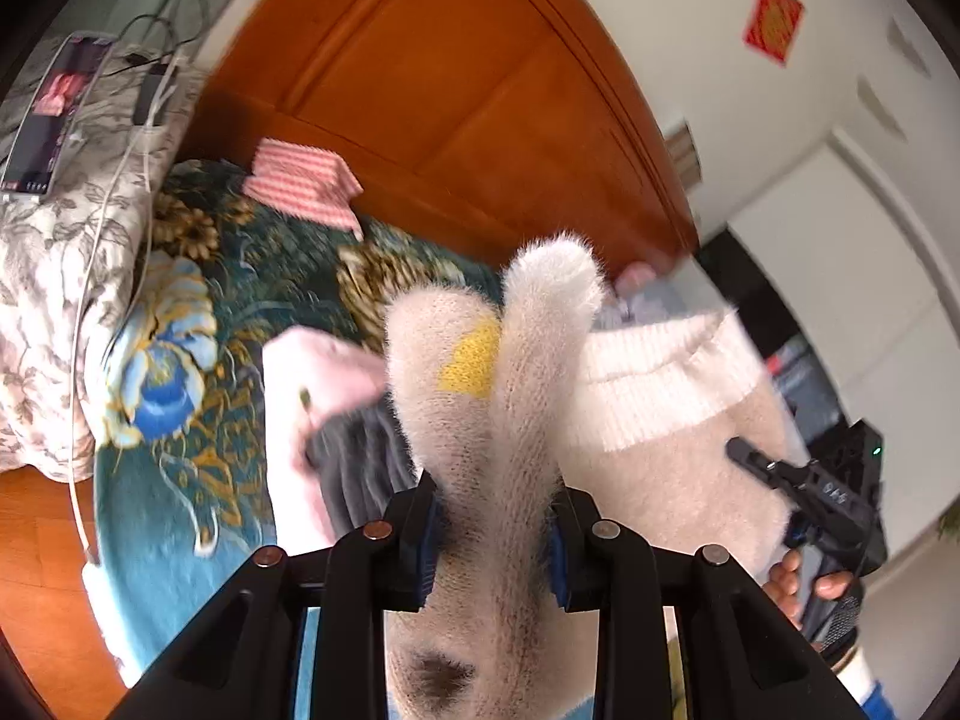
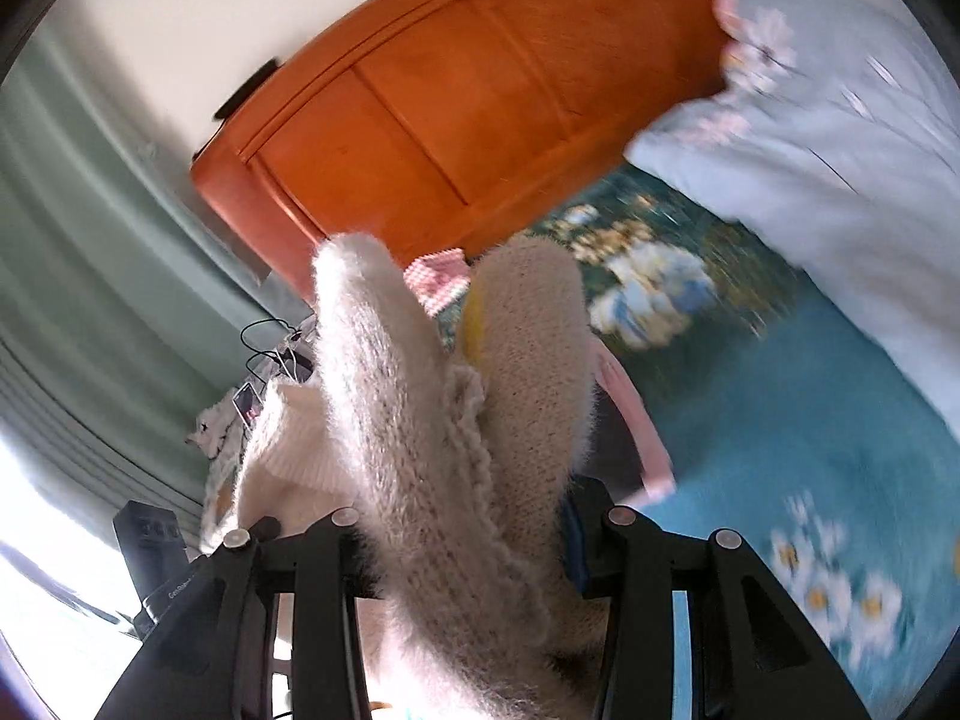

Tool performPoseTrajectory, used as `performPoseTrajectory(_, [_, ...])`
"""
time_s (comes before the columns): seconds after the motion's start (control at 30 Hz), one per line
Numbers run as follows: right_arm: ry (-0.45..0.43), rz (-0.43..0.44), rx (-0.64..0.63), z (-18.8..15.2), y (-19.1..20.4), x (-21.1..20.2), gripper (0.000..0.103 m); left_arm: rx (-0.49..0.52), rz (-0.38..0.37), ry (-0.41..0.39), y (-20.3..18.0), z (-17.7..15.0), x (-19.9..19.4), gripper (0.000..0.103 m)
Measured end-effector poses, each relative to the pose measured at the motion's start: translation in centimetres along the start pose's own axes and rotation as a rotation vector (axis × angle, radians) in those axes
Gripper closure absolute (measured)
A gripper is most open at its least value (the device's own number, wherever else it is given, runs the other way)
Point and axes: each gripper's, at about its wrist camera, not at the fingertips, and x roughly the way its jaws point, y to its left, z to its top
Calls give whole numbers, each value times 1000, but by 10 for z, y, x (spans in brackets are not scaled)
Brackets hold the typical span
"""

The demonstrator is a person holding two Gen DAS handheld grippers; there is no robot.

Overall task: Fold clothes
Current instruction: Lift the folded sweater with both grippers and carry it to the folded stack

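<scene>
A fluffy beige sweater (image 1: pixel 522 372) with a yellow patch and a white ribbed band hangs in the air over the bed. My left gripper (image 1: pixel 495 534) is shut on a bunched fold of it. My right gripper (image 2: pixel 468 528) is shut on another bunched part of the same sweater (image 2: pixel 396 408). The right gripper (image 1: pixel 804 486) also shows in the left wrist view at the right, held by a hand and pressed against the sweater. Both views are blurred by motion.
The bed has a teal floral blanket (image 1: pixel 180 324) and an orange wooden headboard (image 1: pixel 456 78). A pink garment with a dark one (image 1: pixel 336 420) lies below the sweater. A striped pink folded cloth (image 1: pixel 300 186), a phone with cables (image 1: pixel 54 108) and a pale blue garment (image 2: pixel 828 138) lie around.
</scene>
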Motion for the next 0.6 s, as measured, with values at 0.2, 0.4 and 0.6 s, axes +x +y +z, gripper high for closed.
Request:
performPoseTrajectory(0.2, [-13, -55, -66, 36, 6, 68, 61, -15, 19, -20, 38, -1, 37, 73])
performPoseTrajectory(0.4, [67, -201, -53, 31, -21, 148, 61, -97, 49, 35, 93, -26, 64, 69])
performPoseTrajectory(0.6, [93, -273, 0, 16, -54, 187, 50, -90, 63, 43, 90, -28, 65, 65])
